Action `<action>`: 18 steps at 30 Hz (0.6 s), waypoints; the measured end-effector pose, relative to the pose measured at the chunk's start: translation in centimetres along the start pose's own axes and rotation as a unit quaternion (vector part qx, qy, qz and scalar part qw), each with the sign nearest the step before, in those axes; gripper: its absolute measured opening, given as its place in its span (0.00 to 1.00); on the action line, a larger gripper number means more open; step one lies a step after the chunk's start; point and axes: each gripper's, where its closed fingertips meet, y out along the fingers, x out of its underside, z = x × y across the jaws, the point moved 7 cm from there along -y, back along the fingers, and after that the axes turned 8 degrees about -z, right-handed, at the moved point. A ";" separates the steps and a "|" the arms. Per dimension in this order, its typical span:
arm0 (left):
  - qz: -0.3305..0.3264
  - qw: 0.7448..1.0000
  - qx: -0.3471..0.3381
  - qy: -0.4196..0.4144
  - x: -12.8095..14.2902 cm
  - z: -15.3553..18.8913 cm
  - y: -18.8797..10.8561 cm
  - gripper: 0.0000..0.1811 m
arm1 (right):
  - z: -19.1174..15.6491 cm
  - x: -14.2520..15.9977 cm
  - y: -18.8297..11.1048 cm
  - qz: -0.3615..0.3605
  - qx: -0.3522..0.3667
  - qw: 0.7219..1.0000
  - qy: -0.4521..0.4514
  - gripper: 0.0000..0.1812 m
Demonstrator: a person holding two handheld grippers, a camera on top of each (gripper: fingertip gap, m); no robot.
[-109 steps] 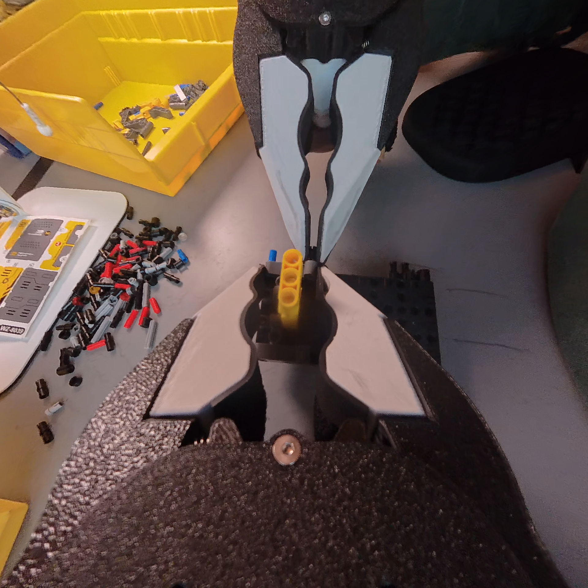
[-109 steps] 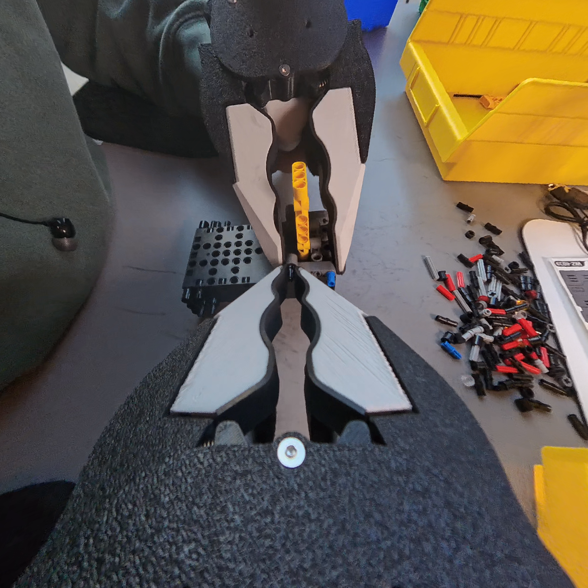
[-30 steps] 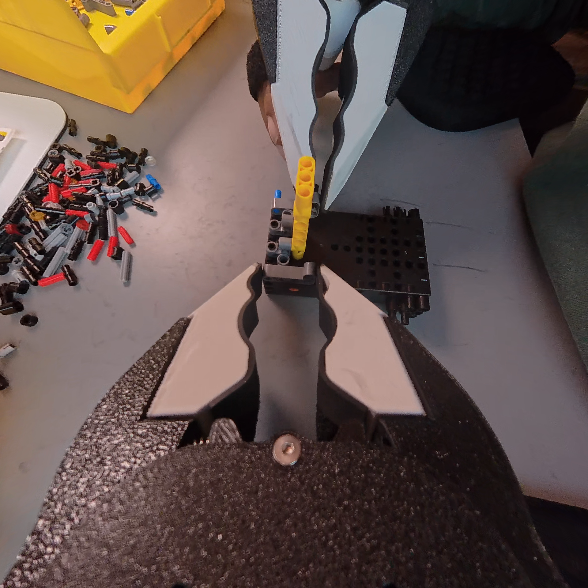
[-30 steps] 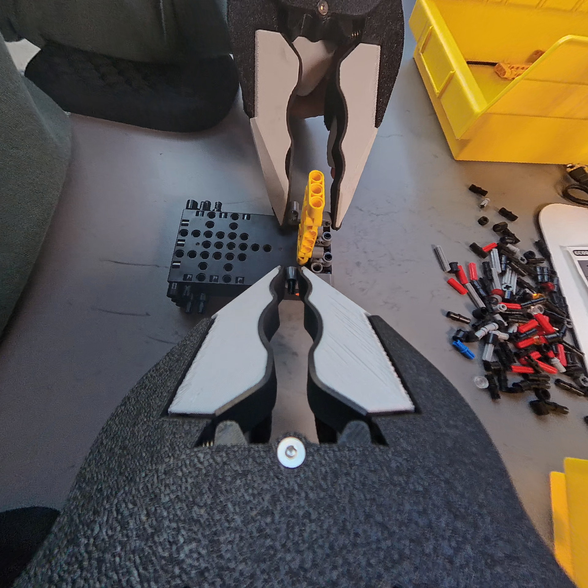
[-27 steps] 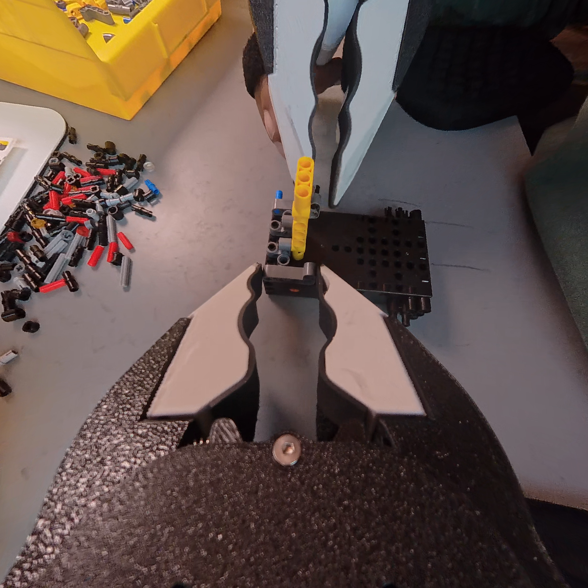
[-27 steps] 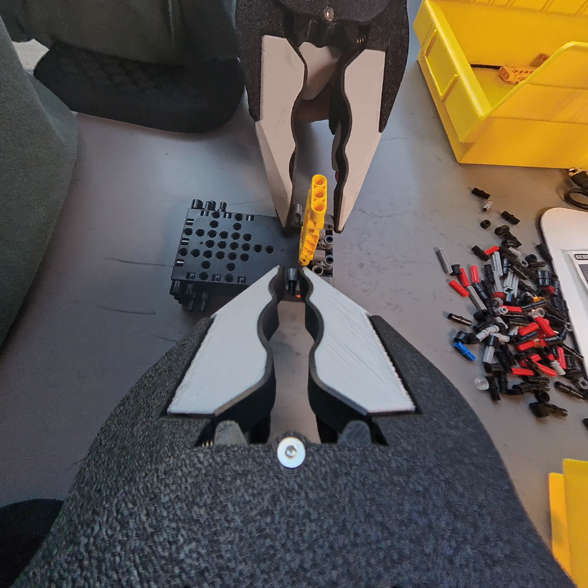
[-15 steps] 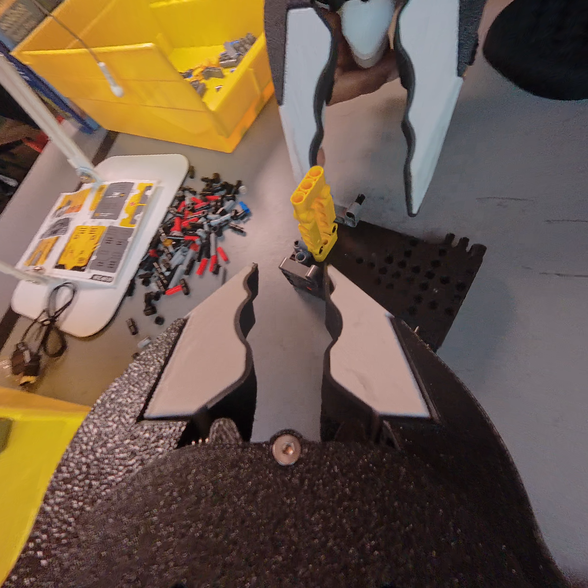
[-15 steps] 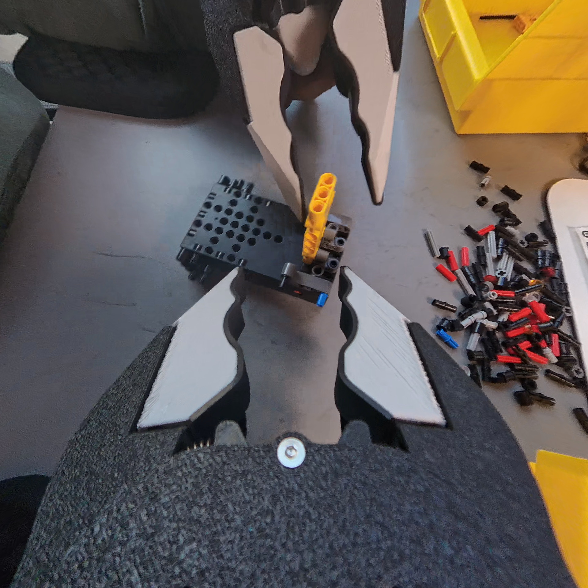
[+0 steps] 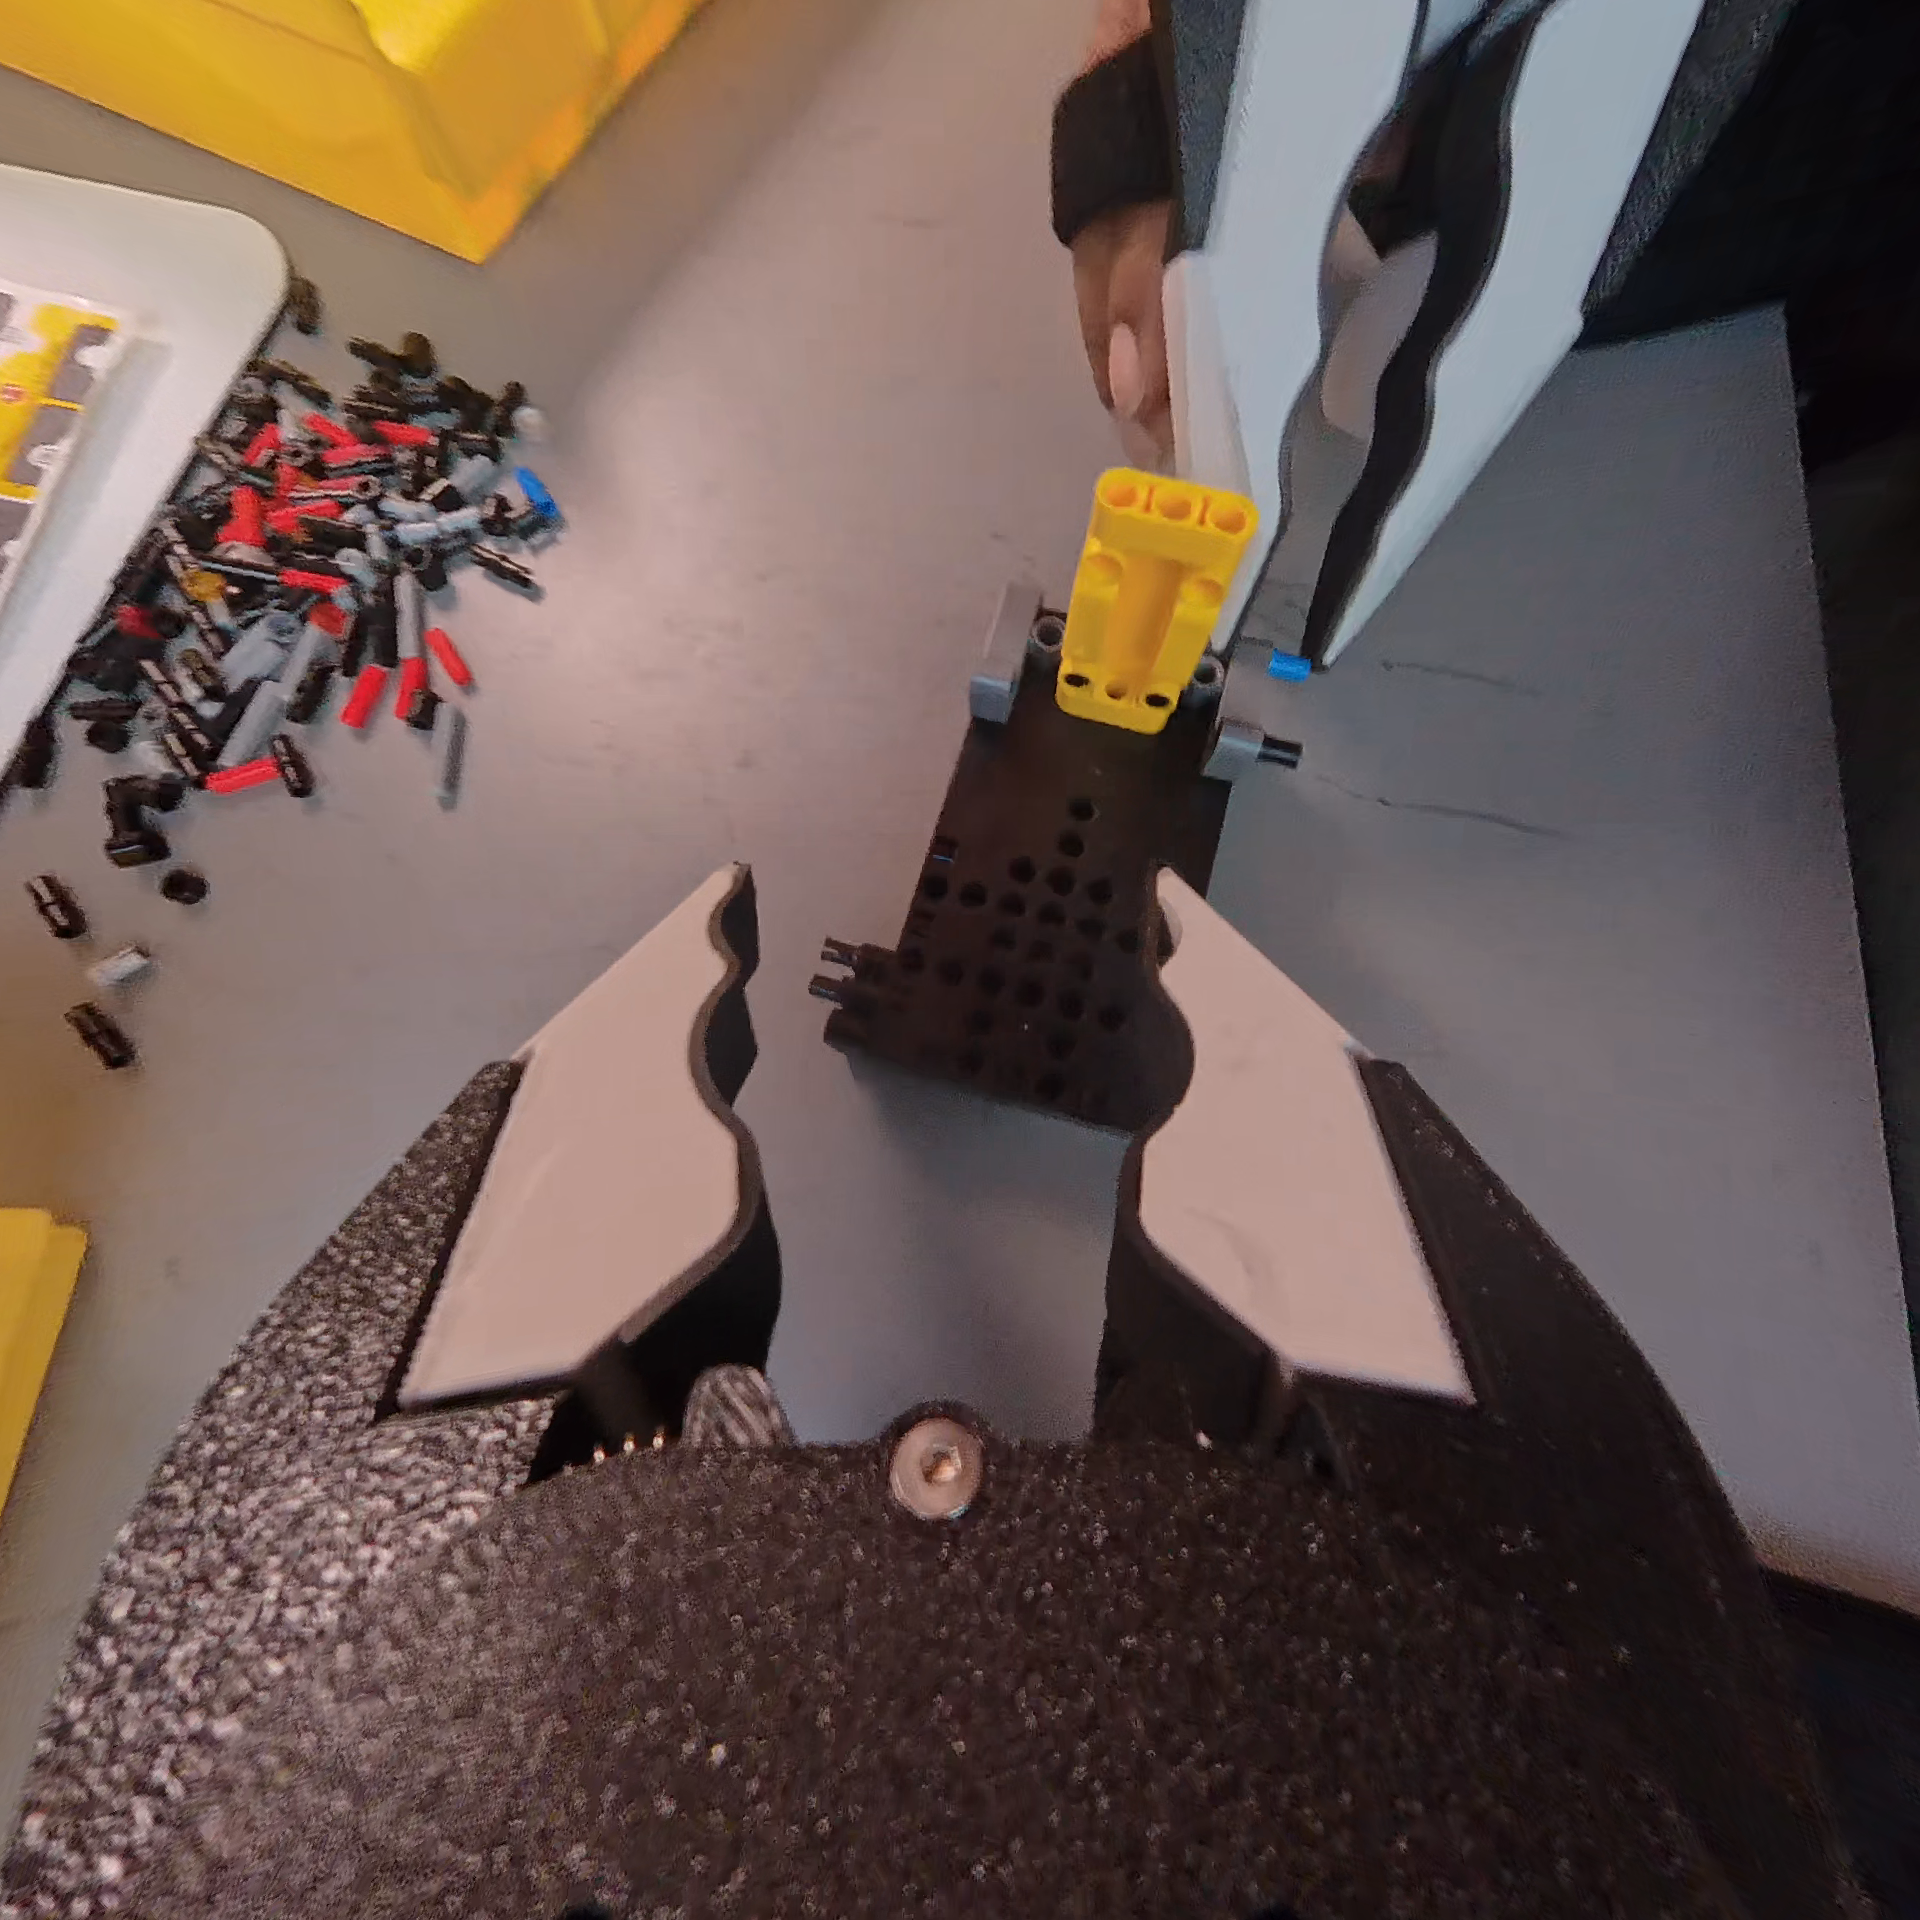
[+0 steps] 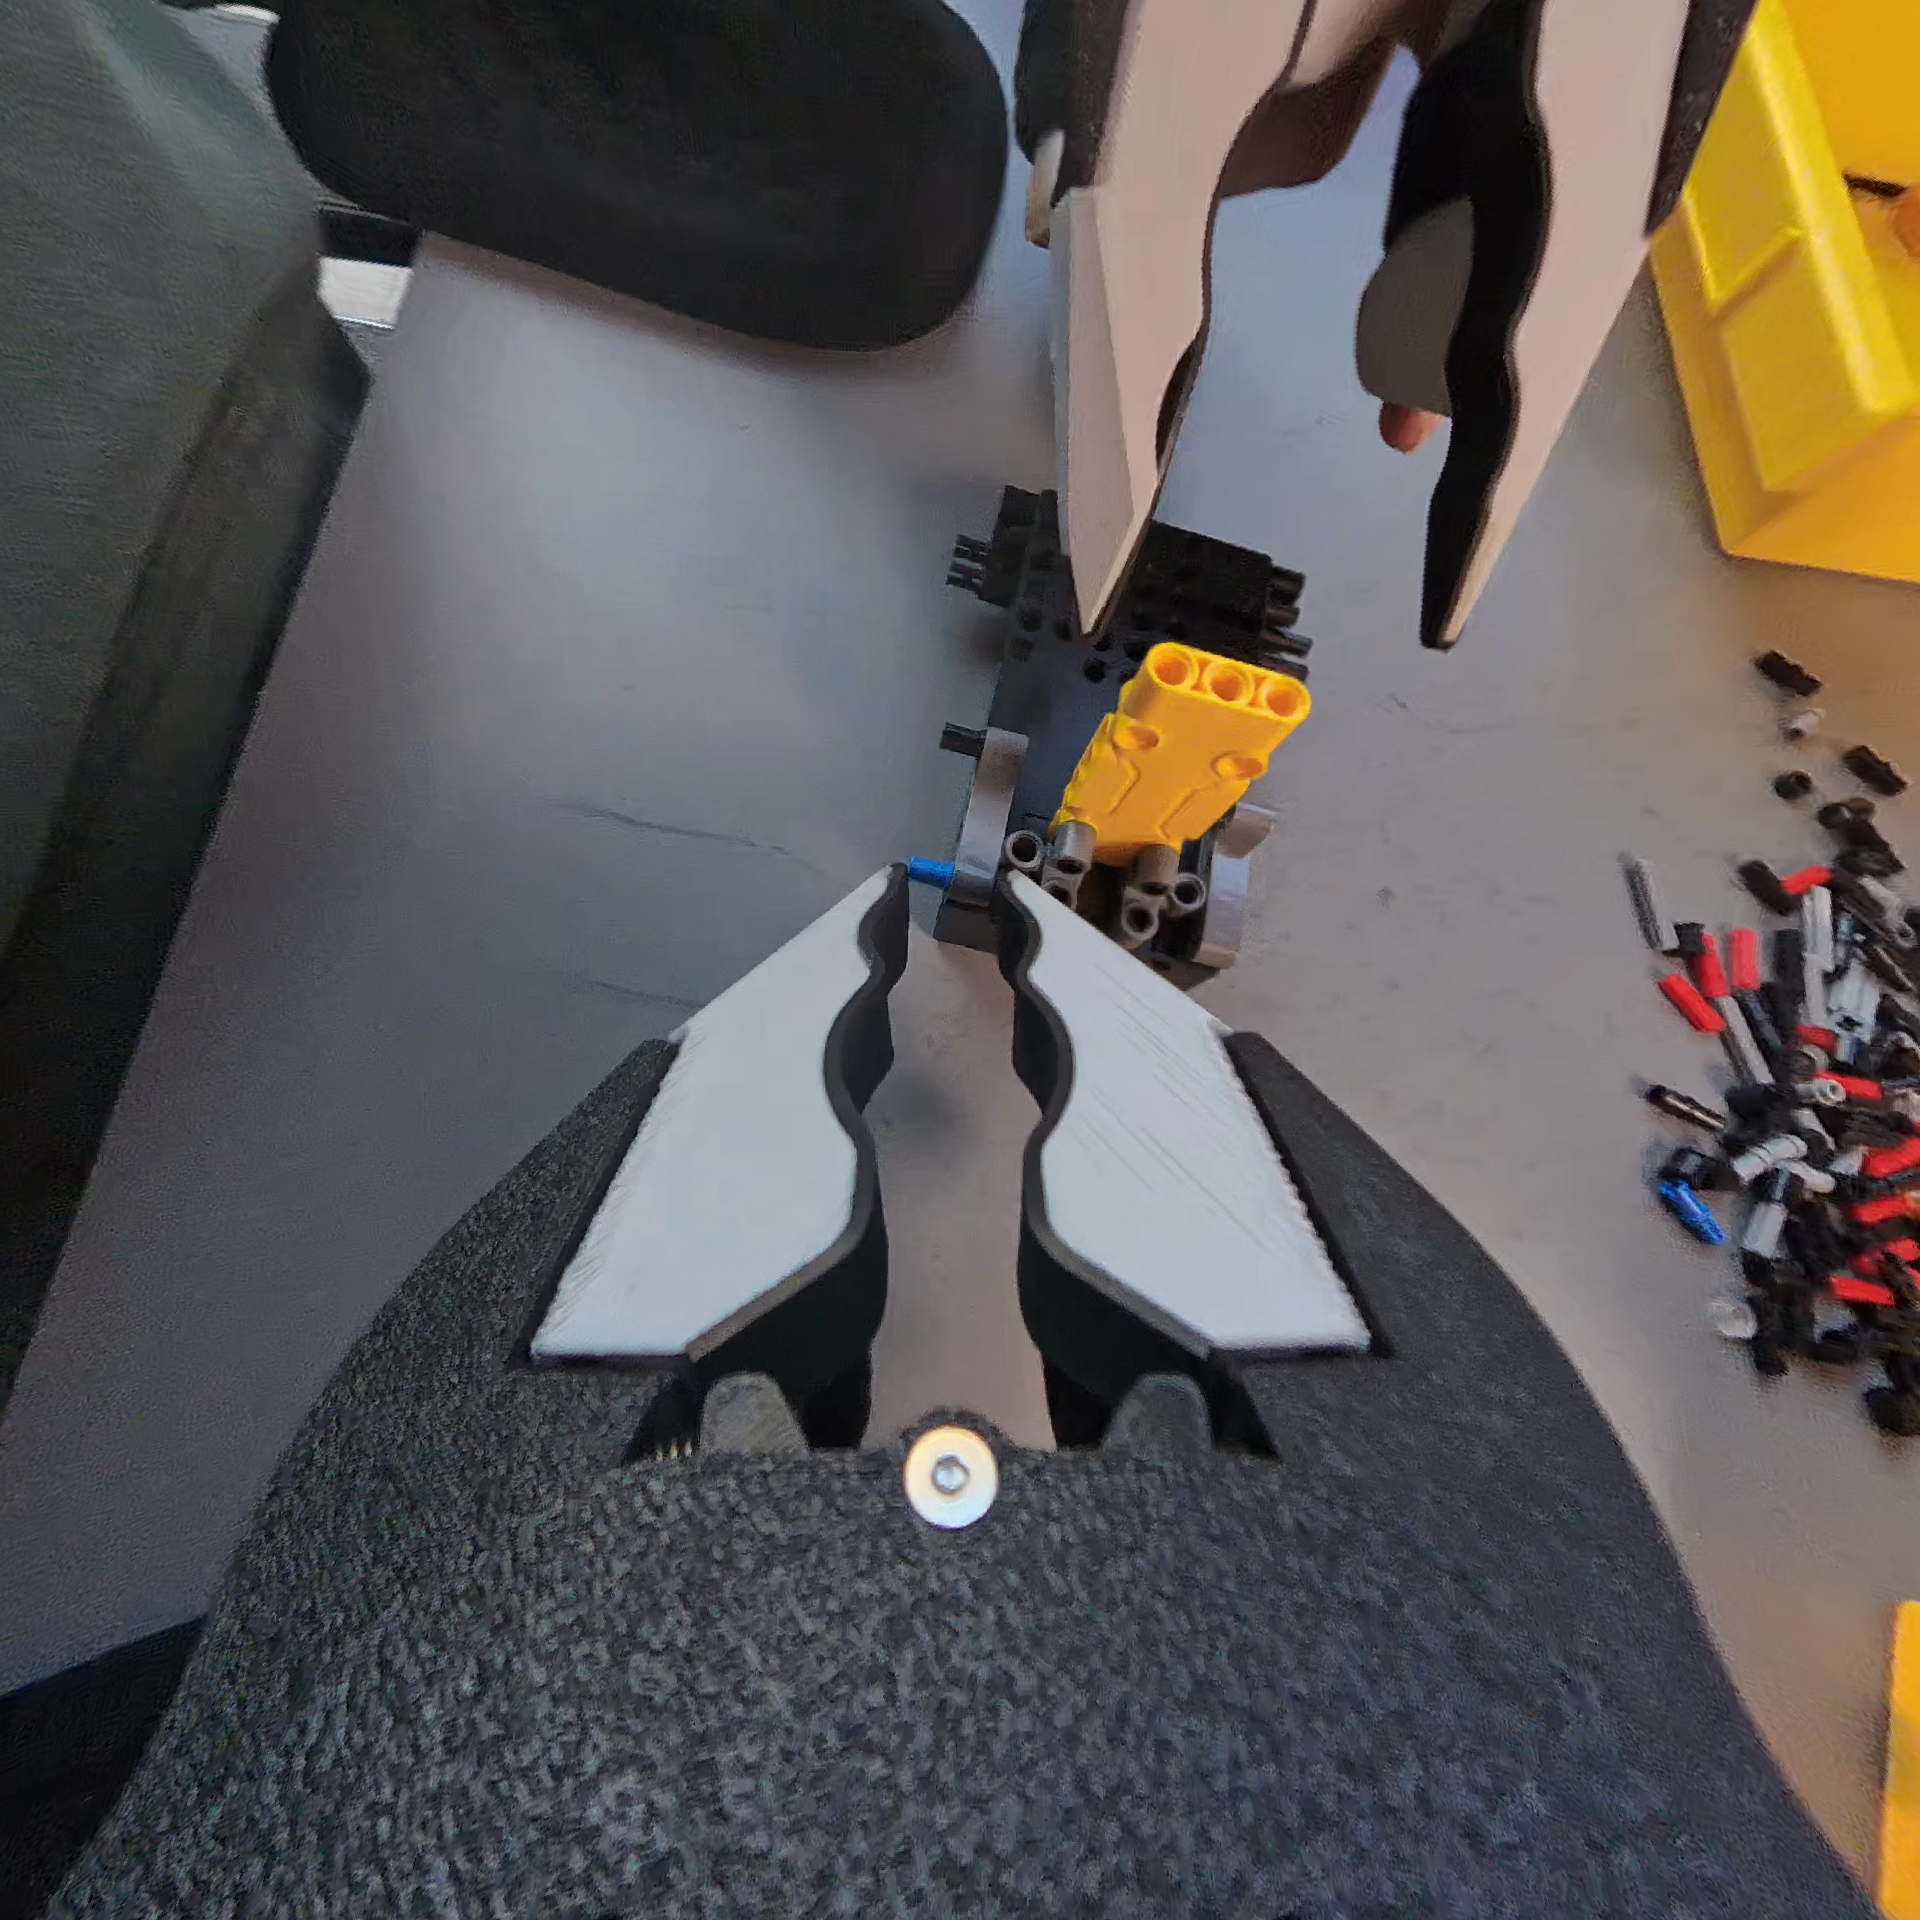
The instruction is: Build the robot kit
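A black perforated plate [image 9: 1039, 935] lies on the grey table, with a yellow block [image 9: 1153, 603] standing upright on grey connectors at one end. My left gripper [image 9: 951, 883] is open wide, its fingers on either side of the plate's near end, holding nothing. It also shows in the right wrist view [image 10: 1262, 623], over the plate's far end [image 10: 1195, 592]. My right gripper [image 10: 954, 878] is open by a narrow gap. Its tips are at the grey corner connector [image 10: 982, 821] and a blue pin [image 10: 930, 868], below the yellow block [image 10: 1174, 769]. It also shows in the left wrist view [image 9: 1283, 639].
A pile of loose black, red and grey pins [image 9: 312, 623] lies to the left; it also shows in the right wrist view [image 10: 1818, 1091]. A yellow bin [image 9: 416, 104] and a white board [image 9: 156, 260] with a printed sheet stand behind it. A person's dark sleeve [image 10: 623, 156] rests at the table's edge.
The plate has turned about a quarter turn, so the yellow block now shows its broad face. My left gripper opened wider and moved to the plate's other end. My right gripper narrowed after opening.
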 end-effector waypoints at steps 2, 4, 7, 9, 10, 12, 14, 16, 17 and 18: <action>-0.026 0.999 0.019 0.028 0.3 1.0 0.4 0.42 | -0.3 0.0 -0.5 0.008 0.000 1.000 -0.002 0.10; -0.035 0.998 0.035 0.048 0.4 1.8 0.7 0.42 | -0.2 0.2 -1.2 0.014 -0.015 1.000 0.011 0.16; -0.066 0.995 0.028 0.073 0.8 2.4 1.6 0.39 | 0.1 0.4 -2.3 0.032 -0.018 0.999 0.027 0.23; -0.080 0.992 0.015 0.093 1.1 2.2 2.2 0.36 | 0.8 0.8 -2.3 0.021 0.002 0.999 0.035 0.30; -0.077 0.992 0.017 0.097 1.0 2.2 2.2 0.36 | 1.1 1.1 -2.1 0.012 0.010 0.999 0.043 0.33; -0.065 0.993 0.026 0.099 0.9 2.0 2.4 0.36 | 1.2 1.4 -1.1 -0.006 0.013 0.998 0.055 0.41; -0.054 0.993 0.029 0.105 0.9 1.9 2.5 0.36 | 1.0 1.5 0.0 -0.019 0.012 0.998 0.061 0.48; -0.050 0.992 0.028 0.112 0.8 1.9 2.6 0.36 | 1.0 1.3 0.9 -0.018 0.015 0.997 0.072 0.50; -0.049 0.992 0.028 0.114 0.8 1.9 2.6 0.36 | 1.1 1.2 1.2 -0.016 0.015 0.997 0.080 0.50; -0.049 0.992 0.028 0.115 0.7 1.9 2.7 0.36 | 1.1 1.1 1.5 -0.013 0.014 0.996 0.088 0.46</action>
